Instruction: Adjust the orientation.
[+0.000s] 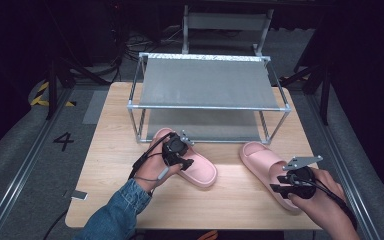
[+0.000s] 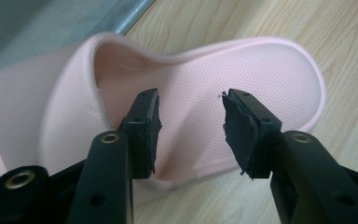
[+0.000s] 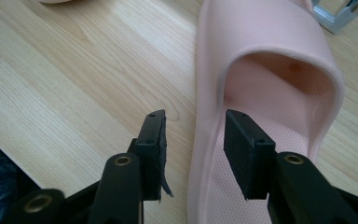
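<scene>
High view: a light wooden table (image 1: 110,150) occupies the centre of the frame, bearing a two-tier metal-framed rack (image 1: 207,80) with grey fabric shelves at upper centre. Two pink slippers lie on the tabletop in front of the rack. The left slipper (image 1: 200,170) sits at centre, its toe end just beside the rack's lower left post; the right slipper (image 1: 262,160) lies at lower right, angled toward the bottom right corner, well apart from the first. The left gripper (image 1: 177,152), held by a hand with a denim sleeve (image 1: 120,210) entering from the lower left, is positioned over the strap of the left slipper. The right gripper (image 1: 292,182), carrying a grey three-cornered plate (image 1: 302,161), is positioned over the heel part of the right slipper at lower right. Left gripper view: the left gripper (image 2: 191,128) has its jaws spread apart with nothing between them; behind them the left slipper (image 2: 261,70) fills the centre, its strap arching at the left of the frame and its dotted footbed extending to the right, with the rack's edge at the upper left corner. Right gripper view: the right gripper (image 3: 193,154) has its jaws parted, straddling the side wall of the right slipper (image 3: 261,28) without visibly clamping it; one jaw stands outside over the wood, the other inside over the footbed, and the strap opening lies at right of centre.
</scene>
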Demonstrator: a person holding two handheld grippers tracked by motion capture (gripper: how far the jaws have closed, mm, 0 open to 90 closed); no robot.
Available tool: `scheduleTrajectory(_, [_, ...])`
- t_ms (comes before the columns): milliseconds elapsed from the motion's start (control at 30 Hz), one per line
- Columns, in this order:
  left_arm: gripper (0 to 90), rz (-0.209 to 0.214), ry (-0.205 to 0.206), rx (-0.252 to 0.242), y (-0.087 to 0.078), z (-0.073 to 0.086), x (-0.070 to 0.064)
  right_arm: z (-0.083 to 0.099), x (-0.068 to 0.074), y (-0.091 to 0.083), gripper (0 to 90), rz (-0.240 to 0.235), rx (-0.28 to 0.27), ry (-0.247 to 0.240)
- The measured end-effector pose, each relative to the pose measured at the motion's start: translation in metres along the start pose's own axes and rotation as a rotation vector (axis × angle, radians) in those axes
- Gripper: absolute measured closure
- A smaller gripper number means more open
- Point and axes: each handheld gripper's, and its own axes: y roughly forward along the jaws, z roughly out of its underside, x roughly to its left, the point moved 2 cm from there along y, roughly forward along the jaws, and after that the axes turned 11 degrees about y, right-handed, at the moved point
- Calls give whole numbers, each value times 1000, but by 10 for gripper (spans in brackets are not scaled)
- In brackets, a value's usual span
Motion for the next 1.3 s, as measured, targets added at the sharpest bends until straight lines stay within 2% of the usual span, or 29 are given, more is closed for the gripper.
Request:
scheduleTrajectory(133, [564,-19,-17,14,-6,9,-2,-3,1,1,593,-8,-3,-7])
scheduleTrajectory(267, [567,-46,-51,77,-15,23,-1,-10,1,3,589,-19,-5,-18])
scheduleTrajectory(300, [567,-55,-79,97,-19,30,0,-12,2,4,588,-22,-8,-22])
scheduleTrajectory(367, [576,-59,-97,103,-24,38,2,-17,2,7,586,-31,-11,-34])
scheduleTrajectory(400, [576,-53,-119,106,-27,43,3,-19,3,8,586,-34,-9,-35])
scheduleTrajectory(467, [576,-51,-125,110,-30,47,4,-22,3,9,586,-41,-12,-40])
scheduleTrajectory(567, [574,-47,-175,137,-38,59,8,-27,5,11,584,-50,-15,-51])
scheduleTrajectory(667, [565,-49,-212,190,-43,70,11,-30,6,13,582,-55,-18,-58])
scheduleTrajectory(733, [557,-60,-231,188,-46,75,13,-31,6,14,582,-57,-16,-58])
scheduleTrajectory(833, [551,-55,-239,175,-51,77,14,-32,6,14,580,-60,-13,-58])
scheduleTrajectory(1033, [497,-31,-207,140,-53,68,8,-31,7,15,575,-62,-10,-60])
scheduleTrajectory(1133, [471,-15,-199,127,-49,64,6,-29,6,15,573,-60,-9,-58])
scheduleTrajectory(1200, [467,-4,-206,135,-43,61,5,-26,6,14,571,-61,-7,-50])
scheduleTrajectory(1300, [449,-9,-212,147,-34,59,6,-24,5,12,570,-57,-11,-43])
